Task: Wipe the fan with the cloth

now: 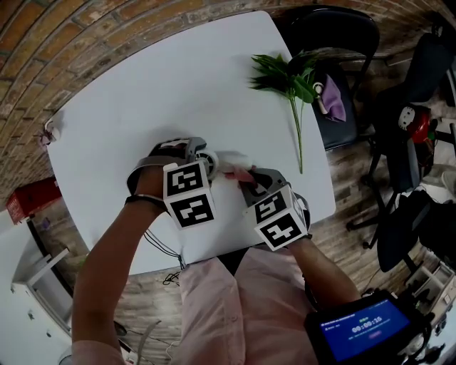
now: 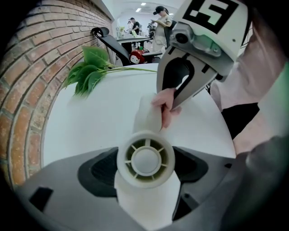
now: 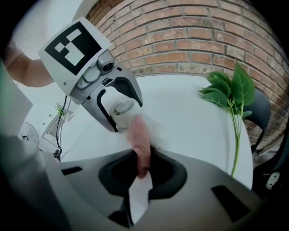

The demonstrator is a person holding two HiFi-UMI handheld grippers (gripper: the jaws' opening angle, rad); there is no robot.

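A small white fan (image 2: pixel 145 159) with a round grille sits between the jaws of my left gripper (image 2: pixel 145 173), which is shut on it. In the head view, the fan (image 1: pixel 207 158) shows at the tip of the left gripper (image 1: pixel 197 154), over the white table (image 1: pixel 164 93). My right gripper (image 3: pixel 142 169) is shut on a pink cloth (image 3: pixel 138 137). The cloth touches the fan (image 3: pixel 121 108) just below its head. In the left gripper view the right gripper (image 2: pixel 180 97) comes in from the far side with the cloth (image 2: pixel 166 103) against the fan's white body.
A green leafy sprig (image 1: pixel 292 82) lies at the table's far right. Black office chairs (image 1: pixel 342 64) stand beyond that edge. A brick floor (image 1: pixel 107 21) surrounds the table, and a red box (image 1: pixel 32 199) sits at the left. A lit blue screen (image 1: pixel 363 331) is at lower right.
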